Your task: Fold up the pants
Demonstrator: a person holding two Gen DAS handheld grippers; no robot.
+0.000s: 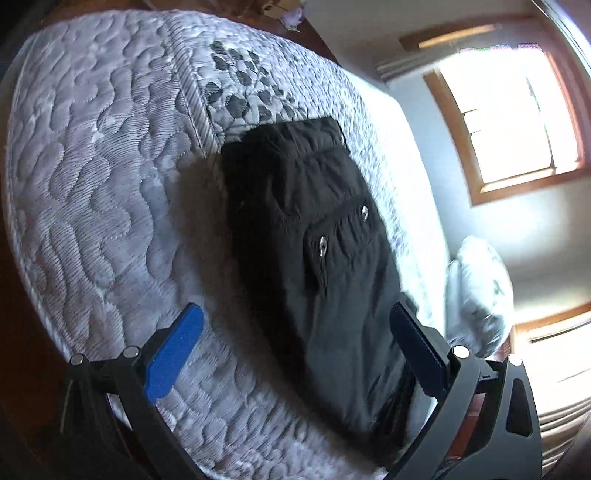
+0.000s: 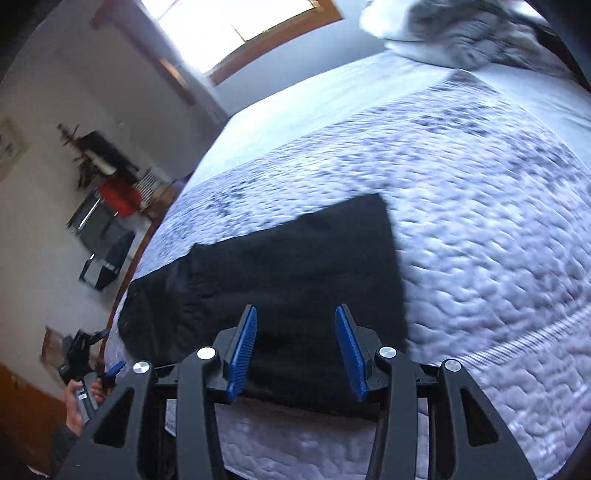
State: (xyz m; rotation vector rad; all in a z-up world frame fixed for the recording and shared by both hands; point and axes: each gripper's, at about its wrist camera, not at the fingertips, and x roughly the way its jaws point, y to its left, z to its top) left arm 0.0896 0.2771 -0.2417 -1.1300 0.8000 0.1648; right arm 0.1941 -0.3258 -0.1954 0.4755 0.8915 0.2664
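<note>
Black pants (image 1: 317, 266) lie folded in a flat rectangle on a quilted grey bedspread (image 1: 96, 177); two metal snaps show on a pocket. My left gripper (image 1: 295, 347) is wide open above the near end of the pants, its blue pads apart and holding nothing. In the right wrist view the same pants (image 2: 280, 266) lie as a dark rectangle on the bedspread (image 2: 480, 258). My right gripper (image 2: 295, 347) is open above their near edge and empty. The left gripper (image 2: 110, 371) also shows at the lower left, held in a hand.
A pillow (image 1: 480, 295) lies at the head of the bed; it also shows in the right wrist view (image 2: 461, 33). Windows (image 1: 509, 122) are in the wall behind. Furniture and a red object (image 2: 118, 195) stand by the far wall. The bed edge (image 2: 125, 273) runs past the pants.
</note>
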